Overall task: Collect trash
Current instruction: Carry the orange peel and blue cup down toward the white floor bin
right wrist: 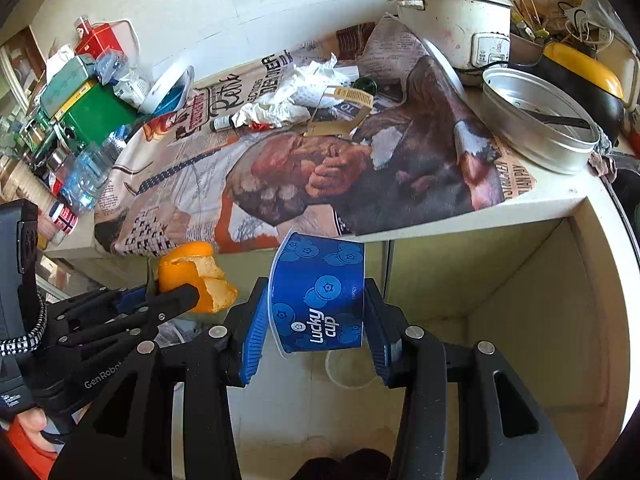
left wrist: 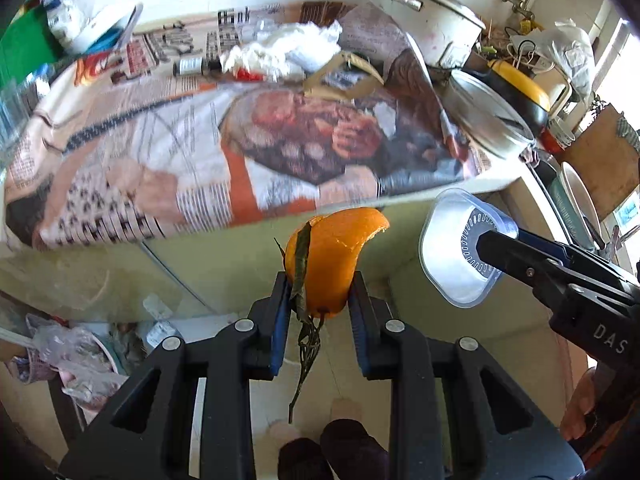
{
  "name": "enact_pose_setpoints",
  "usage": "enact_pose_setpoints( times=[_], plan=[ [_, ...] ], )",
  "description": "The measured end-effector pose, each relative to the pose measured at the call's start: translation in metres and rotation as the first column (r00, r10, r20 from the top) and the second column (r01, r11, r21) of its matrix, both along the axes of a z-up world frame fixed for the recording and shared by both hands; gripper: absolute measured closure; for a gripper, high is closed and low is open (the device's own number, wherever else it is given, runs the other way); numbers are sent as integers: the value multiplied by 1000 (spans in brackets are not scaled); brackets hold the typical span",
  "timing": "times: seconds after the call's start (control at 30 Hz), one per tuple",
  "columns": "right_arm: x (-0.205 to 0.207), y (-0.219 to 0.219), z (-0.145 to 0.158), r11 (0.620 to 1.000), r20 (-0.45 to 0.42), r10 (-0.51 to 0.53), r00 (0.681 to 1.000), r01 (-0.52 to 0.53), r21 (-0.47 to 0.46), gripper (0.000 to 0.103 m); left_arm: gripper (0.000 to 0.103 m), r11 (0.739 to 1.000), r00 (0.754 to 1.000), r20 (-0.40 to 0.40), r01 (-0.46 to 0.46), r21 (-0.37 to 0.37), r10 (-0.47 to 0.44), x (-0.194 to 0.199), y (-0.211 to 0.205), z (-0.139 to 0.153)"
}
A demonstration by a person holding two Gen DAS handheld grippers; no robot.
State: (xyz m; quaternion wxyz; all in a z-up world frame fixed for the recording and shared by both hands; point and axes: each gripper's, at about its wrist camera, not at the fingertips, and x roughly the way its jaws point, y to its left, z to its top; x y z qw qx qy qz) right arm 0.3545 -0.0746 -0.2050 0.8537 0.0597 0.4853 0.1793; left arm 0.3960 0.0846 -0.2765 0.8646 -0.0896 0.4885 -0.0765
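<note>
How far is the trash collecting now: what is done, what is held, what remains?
Done: nothing visibly binned yet. In hand: the left gripper holds an orange peel, and the right gripper holds a blue yogurt cup, both off the counter. Left: crumpled tissue, a cardboard piece and a small bottle.

A lived-in home kitchen: a rice cooker (right wrist: pixel 460 20), a metal pot (right wrist: pixel 540 128) and a newspaper-covered counter (right wrist: pixel 560 200).
</note>
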Motion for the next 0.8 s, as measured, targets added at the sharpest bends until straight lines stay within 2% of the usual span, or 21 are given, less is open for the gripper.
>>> enact_pose_setpoints(
  times=[0.2, 0.4, 0.63, 0.8],
  plan=[
    [-9, 0, -43, 999, -58, 24, 998, -25, -21, 62, 76, 999, 996, -86, -29, -16, 27, -11, -13, -63],
    [-7, -1, -107, 996, -104, 85, 991, -88, -21, 62, 76, 996, 982, -168, -90, -6, 88, -16, -22, -151],
    [4, 1, -213, 990, -141, 133, 981, -138, -27, 62, 76, 986, 961, -226, -168, -12, 161, -10, -21, -267],
    [13, 3, -295, 990, -177, 131, 975, -138, -23, 62, 76, 983, 944, -282, -183, -22, 169, 4, -20, -352]
  ],
)
